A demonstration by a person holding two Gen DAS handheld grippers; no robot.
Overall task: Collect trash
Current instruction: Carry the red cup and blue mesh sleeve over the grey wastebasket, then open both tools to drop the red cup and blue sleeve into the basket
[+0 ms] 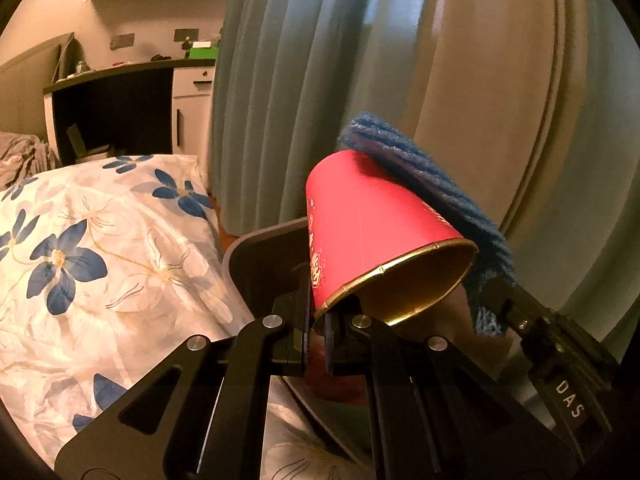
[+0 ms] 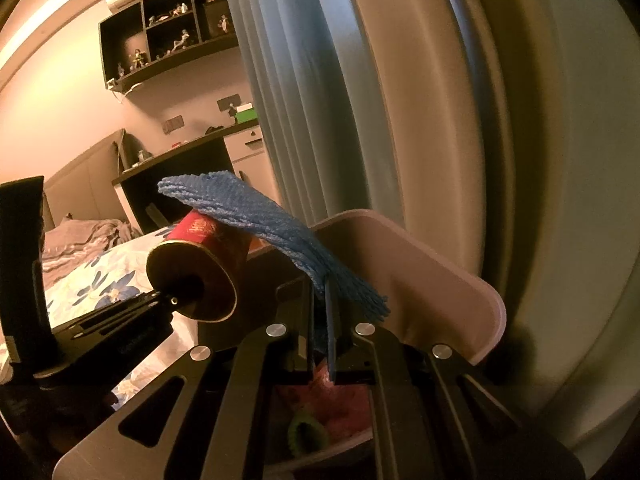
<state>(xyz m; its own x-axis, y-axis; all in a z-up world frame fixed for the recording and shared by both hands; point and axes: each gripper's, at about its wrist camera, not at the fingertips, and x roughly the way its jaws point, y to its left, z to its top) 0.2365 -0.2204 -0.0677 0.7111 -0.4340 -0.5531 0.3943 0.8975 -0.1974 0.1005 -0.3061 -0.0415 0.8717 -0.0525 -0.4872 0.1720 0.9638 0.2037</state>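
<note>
My left gripper (image 1: 318, 316) is shut on the gold rim of a red paper cup (image 1: 360, 232), held tilted, mouth toward the camera, above a dark bin (image 1: 260, 256). The cup also shows in the right wrist view (image 2: 208, 236). My right gripper (image 2: 320, 312) is shut on a blue knitted cloth (image 2: 256, 212) that drapes over the cup. The cloth shows behind the cup in the left wrist view (image 1: 420, 172). The bin (image 2: 420, 264) sits under both grippers, with pink and green items inside.
A bed with a blue-flowered cover (image 1: 100, 248) lies to the left. Grey-blue curtains (image 1: 280, 80) and a beige wardrobe door (image 1: 500, 80) stand behind. A dark desk with a white cabinet (image 1: 120, 104) is at the far wall, with shelves of figurines (image 2: 168, 40) above.
</note>
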